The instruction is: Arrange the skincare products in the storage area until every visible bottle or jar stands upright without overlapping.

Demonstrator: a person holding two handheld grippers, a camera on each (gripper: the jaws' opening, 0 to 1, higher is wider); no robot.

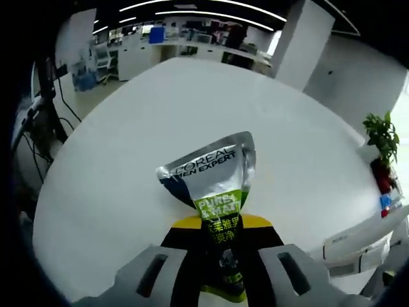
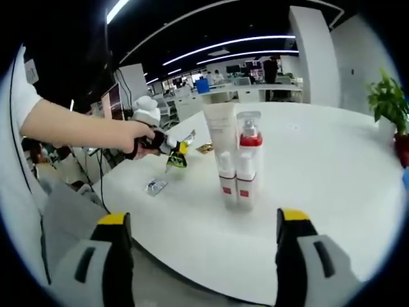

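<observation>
My left gripper point(image 1: 223, 238) is shut on a silver and green L'Oreal Men Expert tube point(image 1: 216, 185), which sticks out forward, crimped end away from me, above the white round table point(image 1: 128, 166). In the right gripper view a hand holds that left gripper point(image 2: 167, 147) with the tube point(image 2: 178, 155) just over the table's left part. A white tube point(image 2: 220, 144) and a clear-capped pump bottle with red bands point(image 2: 248, 160) stand upright side by side mid-table. My right gripper point(image 2: 201, 240) hangs open before the table's near edge, nothing between its jaws.
A small silver sachet point(image 2: 155, 186) lies flat on the table near the left gripper, and a small gold packet point(image 2: 205, 148) lies behind the white tube. A potted plant point(image 2: 386, 102) stands at the far right edge. Desks and office equipment are beyond the table.
</observation>
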